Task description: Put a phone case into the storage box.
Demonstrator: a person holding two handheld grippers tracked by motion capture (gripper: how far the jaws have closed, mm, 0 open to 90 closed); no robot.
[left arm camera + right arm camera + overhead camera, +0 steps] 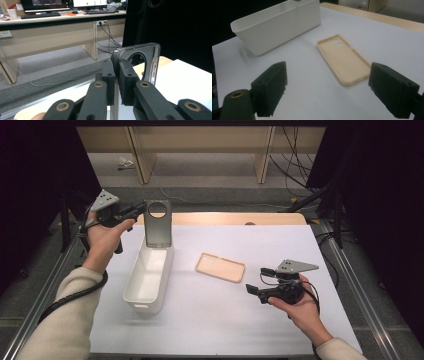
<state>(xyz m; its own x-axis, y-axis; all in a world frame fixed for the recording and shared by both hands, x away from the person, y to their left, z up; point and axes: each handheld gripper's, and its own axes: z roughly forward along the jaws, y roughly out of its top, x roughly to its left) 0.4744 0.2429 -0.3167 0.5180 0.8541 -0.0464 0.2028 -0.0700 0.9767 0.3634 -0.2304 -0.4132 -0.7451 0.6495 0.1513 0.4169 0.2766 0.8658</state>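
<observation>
My left gripper [141, 210] is shut on the upper edge of a dark grey phone case [158, 224] with a round camera cut-out, held upright over the far end of a white oblong bin [148, 276]. In the left gripper view the jaws pinch the dark grey phone case [150, 60] near its corner, at my left gripper [117, 75]. A beige phone case [220, 267] lies open side up on the white table cover, right of the bin. My right gripper [252, 291] is open, low, just right of it. In the right gripper view the beige phone case [344, 58] lies ahead between the jaws of my right gripper [334, 90].
The white bin [274, 25] stands left of the beige case, lengthwise front to back. The white table cover [225, 320] has free room in front. Metal rails [350, 275] run along both table sides. Beyond the far edge are wooden desk legs and floor cables.
</observation>
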